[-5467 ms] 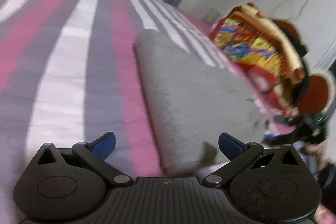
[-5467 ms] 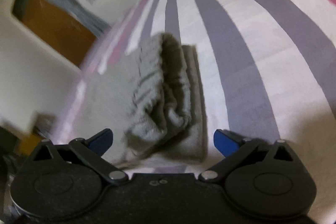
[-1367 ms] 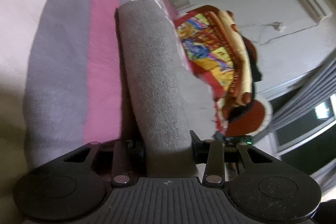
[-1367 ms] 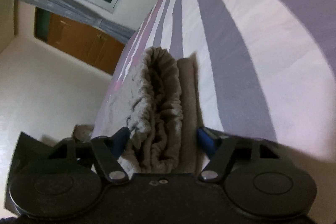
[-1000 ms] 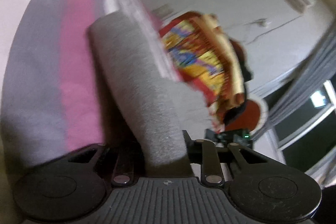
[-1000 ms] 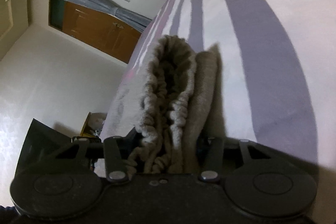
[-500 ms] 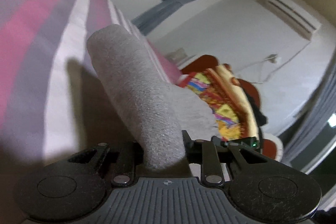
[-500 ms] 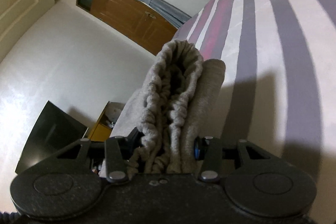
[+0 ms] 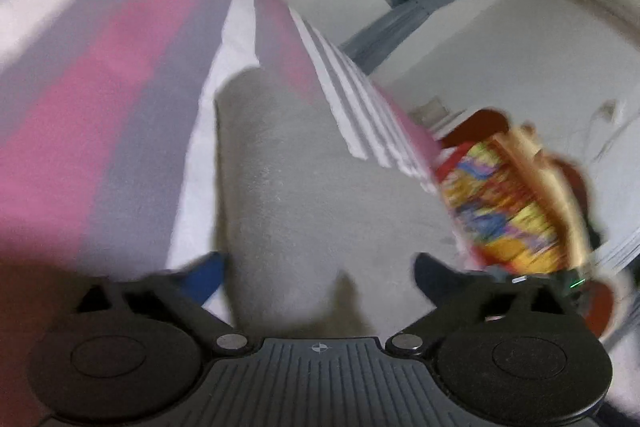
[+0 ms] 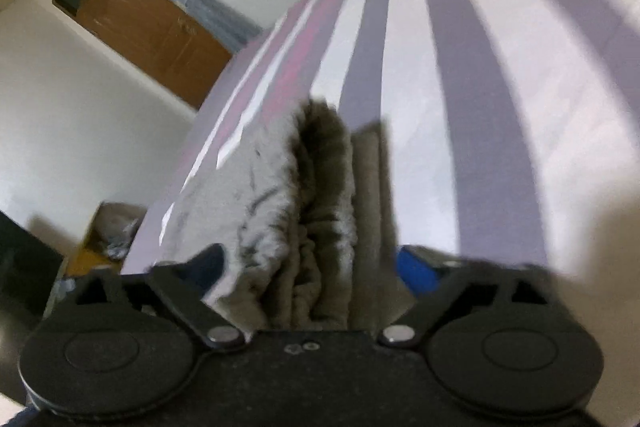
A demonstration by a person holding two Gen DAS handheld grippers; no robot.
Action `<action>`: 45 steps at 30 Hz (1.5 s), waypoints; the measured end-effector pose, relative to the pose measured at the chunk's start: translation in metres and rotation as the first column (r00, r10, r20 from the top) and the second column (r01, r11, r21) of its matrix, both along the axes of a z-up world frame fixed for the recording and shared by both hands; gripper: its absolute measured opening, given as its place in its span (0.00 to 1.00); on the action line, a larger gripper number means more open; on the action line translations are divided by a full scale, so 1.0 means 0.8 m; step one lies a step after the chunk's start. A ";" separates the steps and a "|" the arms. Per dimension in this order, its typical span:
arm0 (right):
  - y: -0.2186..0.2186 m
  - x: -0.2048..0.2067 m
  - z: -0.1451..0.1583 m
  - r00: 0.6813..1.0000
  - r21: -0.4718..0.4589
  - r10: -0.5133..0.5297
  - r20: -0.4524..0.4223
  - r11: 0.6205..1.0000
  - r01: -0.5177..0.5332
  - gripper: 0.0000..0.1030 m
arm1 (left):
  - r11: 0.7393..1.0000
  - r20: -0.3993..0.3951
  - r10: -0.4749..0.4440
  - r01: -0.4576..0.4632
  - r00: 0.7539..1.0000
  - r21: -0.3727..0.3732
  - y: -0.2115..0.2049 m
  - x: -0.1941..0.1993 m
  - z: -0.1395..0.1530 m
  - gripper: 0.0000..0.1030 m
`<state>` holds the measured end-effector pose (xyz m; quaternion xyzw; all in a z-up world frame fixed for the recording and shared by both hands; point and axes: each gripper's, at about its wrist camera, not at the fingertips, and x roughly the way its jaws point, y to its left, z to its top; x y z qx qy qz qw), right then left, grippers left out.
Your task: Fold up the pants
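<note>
We see a striped bedsheet (image 9: 120,99) in pink, grey and white. A colourful blanket (image 9: 504,203) lies at its far edge. A brown wooden door (image 10: 148,27) stands beyond the bed.

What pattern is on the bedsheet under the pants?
Broad stripes of white, grey-purple and pink on the bedsheet; clearest in the right wrist view.

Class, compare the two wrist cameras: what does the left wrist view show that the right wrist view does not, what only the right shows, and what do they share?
Only the left wrist view shows the colourful patterned blanket at the bed's far side, a smooth folded end of the grey pants, and broad pink stripes.

Only the right wrist view shows the wooden door and the pants' gathered elastic waistband.

Both show the striped bedsheet with the grey pants lying on it, and an open gripper, left and right, whose blue fingertips straddle the cloth.
</note>
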<state>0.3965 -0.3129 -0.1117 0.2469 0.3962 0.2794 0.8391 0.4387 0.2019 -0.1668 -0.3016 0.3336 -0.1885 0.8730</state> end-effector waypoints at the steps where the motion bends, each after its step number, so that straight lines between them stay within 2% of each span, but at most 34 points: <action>1: 0.000 -0.009 0.003 1.000 -0.014 0.016 0.008 1.000 -0.016 1.00 | 0.995 -0.018 0.008 -0.006 1.000 0.105 -0.010 -0.004 0.003 0.99; 2: 0.007 -0.014 0.002 0.999 -0.064 0.034 -0.006 0.997 -0.034 0.99 | 0.973 -0.042 0.020 -0.010 0.999 0.231 -0.025 -0.007 0.000 0.99; 3: 0.017 -0.013 -0.008 0.998 -0.171 0.039 -0.040 0.984 -0.046 0.99 | 0.953 -0.021 0.015 -0.008 1.000 0.302 -0.036 -0.011 -0.003 0.99; 4: 0.028 -0.012 -0.015 0.998 -0.224 0.042 -0.041 0.973 -0.050 0.99 | 0.934 0.000 0.019 -0.018 1.000 0.357 -0.047 -0.015 -0.002 0.99; 7: 0.033 -0.017 -0.008 0.998 -0.254 0.001 -0.059 0.967 -0.016 1.00 | 0.914 -0.029 0.111 -0.091 0.993 0.396 -0.059 -0.019 0.013 1.00; 9: 0.036 -0.027 0.009 0.998 -0.271 -0.028 -0.052 0.963 0.013 1.00 | 0.881 -0.017 0.156 -0.131 0.988 0.454 -0.067 -0.032 0.029 1.00; 13: 0.026 -0.088 0.054 0.996 -0.327 -0.050 0.068 0.943 0.069 1.00 | 0.843 0.066 0.161 -0.172 0.985 0.510 -0.087 -0.099 0.063 1.00; 17: 0.011 -0.167 0.093 0.982 -0.317 -0.065 0.179 0.941 0.120 1.00 | 0.843 0.073 0.171 -0.185 0.982 0.504 -0.095 -0.178 0.087 1.00; 20: 0.008 -0.234 0.127 0.949 -0.312 -0.116 0.292 0.927 0.209 1.00 | 0.834 0.103 0.198 -0.223 0.975 0.505 -0.090 -0.250 0.104 1.00; 22: 0.008 -0.281 0.147 0.937 -0.291 -0.119 0.329 0.931 0.221 1.00 | 0.846 0.121 0.206 -0.239 0.971 0.477 -0.092 -0.292 0.121 1.00; 25: 0.016 -0.350 0.173 0.926 -0.356 -0.111 0.360 0.902 0.246 1.00 | 0.840 0.186 0.225 -0.287 0.956 0.460 -0.093 -0.362 0.155 1.00; 28: 0.035 -0.407 0.195 0.906 -0.417 -0.092 0.413 0.865 0.278 1.00 | 0.840 0.214 0.242 -0.315 0.946 0.442 -0.092 -0.411 0.183 1.00; 30: 0.045 -0.433 0.203 0.903 -0.450 -0.086 0.421 0.844 0.291 1.00 | 0.842 0.236 0.238 -0.322 0.942 0.433 -0.098 -0.437 0.202 1.00; 33: 0.059 -0.470 0.213 0.903 -0.441 -0.063 0.425 0.857 0.267 1.00 | 0.847 0.285 0.201 -0.312 0.937 0.430 -0.113 -0.477 0.228 1.00; 37: 0.074 -0.515 0.233 0.877 -0.466 -0.029 0.480 0.839 0.282 1.00 | 0.855 0.343 0.173 -0.313 0.923 0.413 -0.133 -0.521 0.258 1.00; 40: 0.075 -0.541 0.250 0.862 -0.448 -0.032 0.505 0.844 0.294 1.00 | 0.858 0.372 0.158 -0.313 0.915 0.407 -0.142 -0.553 0.276 1.00; 45: 0.082 -0.590 0.263 0.842 -0.451 -0.024 0.539 0.836 0.313 1.00 | 0.835 0.428 0.142 -0.340 0.893 0.432 -0.148 -0.609 0.299 1.00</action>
